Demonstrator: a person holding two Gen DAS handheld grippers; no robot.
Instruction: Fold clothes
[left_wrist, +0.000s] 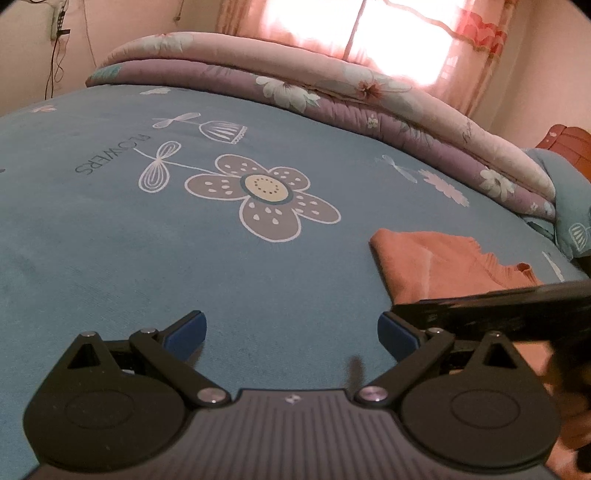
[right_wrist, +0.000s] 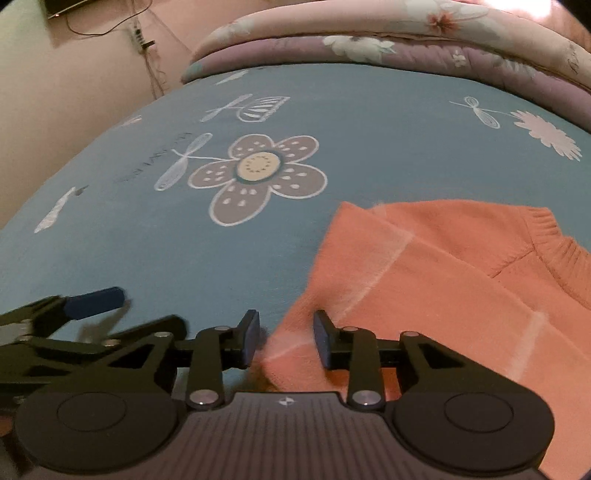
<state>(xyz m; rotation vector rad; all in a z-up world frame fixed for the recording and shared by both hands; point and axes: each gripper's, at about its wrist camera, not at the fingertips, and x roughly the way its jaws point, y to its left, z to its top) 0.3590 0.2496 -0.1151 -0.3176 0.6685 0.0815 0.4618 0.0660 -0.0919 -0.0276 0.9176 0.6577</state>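
Between the right tongs (right_wrist: 286, 341) lies the near edge of the orange knitted sweater with pale stripes (right_wrist: 424, 280); jaws slightly apart, pads not pressing it, so released. Left tongs (left_wrist: 291, 332) spread wide, empty, over bare blue flower-print bedsheet (left_wrist: 147, 258), sweater off to their right. Sweater looks partly folded, one side doubled over; more folds probably left. Beyond the tongs a folded pink-and-purple floral quilt (left_wrist: 295, 74); nothing blocks the sweater.

Black left gripper (left_wrist: 291, 334), blue fingers (left_wrist: 186, 332), silver screws
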